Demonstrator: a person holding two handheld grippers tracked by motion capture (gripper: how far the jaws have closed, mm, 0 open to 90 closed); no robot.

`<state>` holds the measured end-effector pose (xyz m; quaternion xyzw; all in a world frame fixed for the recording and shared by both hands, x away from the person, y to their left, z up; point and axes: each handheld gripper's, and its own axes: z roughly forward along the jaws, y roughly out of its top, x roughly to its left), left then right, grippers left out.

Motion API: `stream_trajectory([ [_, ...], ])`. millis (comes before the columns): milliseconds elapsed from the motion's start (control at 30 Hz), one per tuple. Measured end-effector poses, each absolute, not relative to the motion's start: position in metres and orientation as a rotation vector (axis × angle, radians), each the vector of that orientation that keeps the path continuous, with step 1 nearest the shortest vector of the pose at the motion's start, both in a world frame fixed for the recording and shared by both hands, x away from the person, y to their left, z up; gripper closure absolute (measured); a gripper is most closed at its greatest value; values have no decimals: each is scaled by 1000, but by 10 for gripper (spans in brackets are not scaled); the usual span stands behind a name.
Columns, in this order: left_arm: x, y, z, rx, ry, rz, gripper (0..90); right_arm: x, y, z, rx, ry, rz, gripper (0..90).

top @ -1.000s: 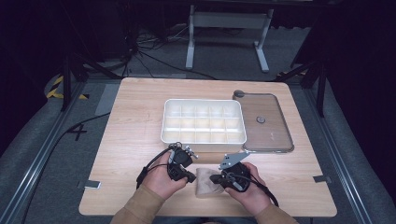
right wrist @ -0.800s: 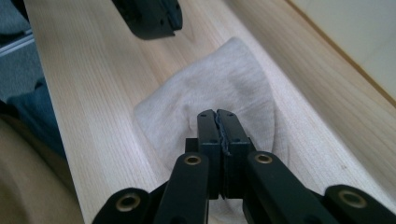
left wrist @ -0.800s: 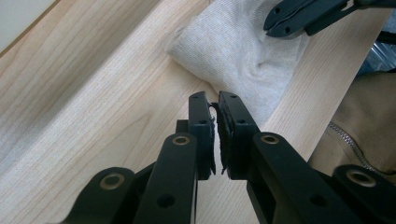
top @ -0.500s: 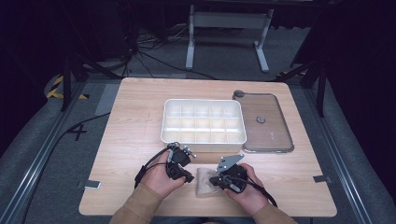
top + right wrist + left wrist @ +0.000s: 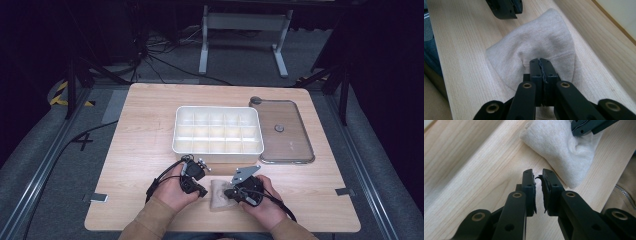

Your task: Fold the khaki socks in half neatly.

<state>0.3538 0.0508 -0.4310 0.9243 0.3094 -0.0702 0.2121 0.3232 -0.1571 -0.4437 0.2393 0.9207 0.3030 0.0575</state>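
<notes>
A small beige cloth (image 5: 218,199) lies crumpled on the wooden table near its front edge, between the two hands. My right gripper (image 5: 540,62) is shut on a pinched fold of the cloth (image 5: 536,37), which bunches up at the jaw tips. In the high view the right gripper (image 5: 229,194) sits at the cloth's right side. My left gripper (image 5: 538,176) hovers over bare wood just short of the cloth (image 5: 559,147), its jaws a narrow gap apart with nothing between them. From above, the left gripper (image 5: 202,192) is at the cloth's left edge.
A white compartment tray (image 5: 176,135) stands mid-table just beyond the hands. A clear flat lid (image 5: 292,145) lies to its right. Bare wood stretches to the left of the tray and at the table's right front.
The right gripper has edged slightly left over the cloth. The left hand has hardly moved.
</notes>
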Motion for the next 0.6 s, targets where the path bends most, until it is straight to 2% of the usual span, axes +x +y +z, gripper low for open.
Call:
stream_trajectory([
  [600, 352, 35, -440, 2596, 825, -200, 823, 322, -159, -446, 703, 2775, 935, 892],
])
